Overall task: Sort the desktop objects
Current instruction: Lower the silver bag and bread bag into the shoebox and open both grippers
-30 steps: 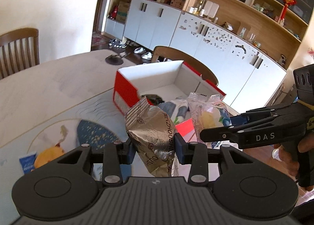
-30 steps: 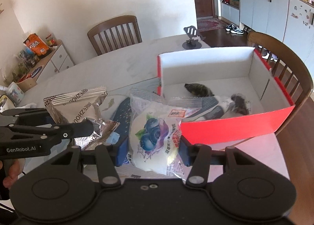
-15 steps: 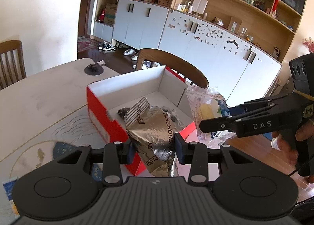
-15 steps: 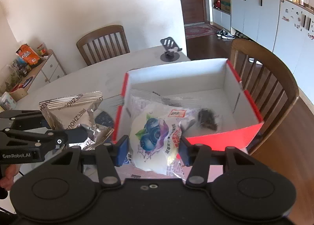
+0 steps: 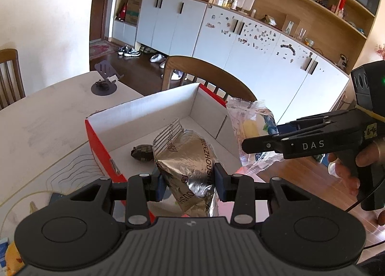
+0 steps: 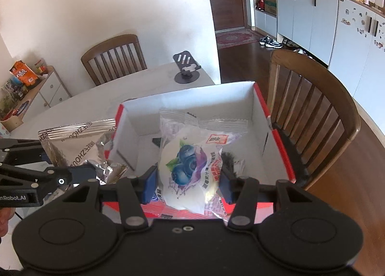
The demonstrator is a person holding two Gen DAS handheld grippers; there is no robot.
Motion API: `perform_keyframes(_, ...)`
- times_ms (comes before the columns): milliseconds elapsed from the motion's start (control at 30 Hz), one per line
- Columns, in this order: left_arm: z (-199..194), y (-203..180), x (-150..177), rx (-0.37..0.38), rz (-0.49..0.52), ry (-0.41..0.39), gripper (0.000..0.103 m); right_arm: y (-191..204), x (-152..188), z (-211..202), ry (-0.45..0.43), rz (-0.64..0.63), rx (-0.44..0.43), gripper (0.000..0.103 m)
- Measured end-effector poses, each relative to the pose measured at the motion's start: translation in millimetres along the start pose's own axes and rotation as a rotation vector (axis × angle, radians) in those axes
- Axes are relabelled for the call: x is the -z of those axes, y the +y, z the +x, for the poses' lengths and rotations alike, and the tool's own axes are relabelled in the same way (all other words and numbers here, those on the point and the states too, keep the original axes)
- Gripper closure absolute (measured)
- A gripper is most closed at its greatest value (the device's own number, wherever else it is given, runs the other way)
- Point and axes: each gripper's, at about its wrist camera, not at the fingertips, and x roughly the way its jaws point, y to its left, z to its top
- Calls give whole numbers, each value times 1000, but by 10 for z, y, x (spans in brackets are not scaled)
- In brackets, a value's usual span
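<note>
Your left tool [image 5: 190, 183] is pinching the silver foil packet [image 5: 190, 163] across its lower body, and the packet hangs in the air just ahead of the fingers, above the near edge of the red box [image 5: 101, 153]. Your right tool [image 6: 187, 185] is clamped on the blueberry snack bag [image 6: 190, 167] at its wide middle, held over the box's near wall.

Both packs look light and air-filled, so they will likely crush and crackle, not resist. The foil looks slick and creased; a grip on the flat body seems safer than on the crimped top seal. The clear bag's film may slide between the pads, so keep the squeeze on the bulge. Beyond the left tool, a small dark object [image 5: 142, 152] lies on the box floor.
</note>
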Motion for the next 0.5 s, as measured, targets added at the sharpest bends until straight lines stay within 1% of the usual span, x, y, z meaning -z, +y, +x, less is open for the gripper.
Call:
perform_keyframes(300, 347, 45, -152, -9, -22, 47, 65, -201, -197, 262, 25, -21, 13, 51)
perform_keyframes(500, 549, 90, -241, -17, -37, 71, 65, -254, -331, 489, 41, -49, 15, 51)
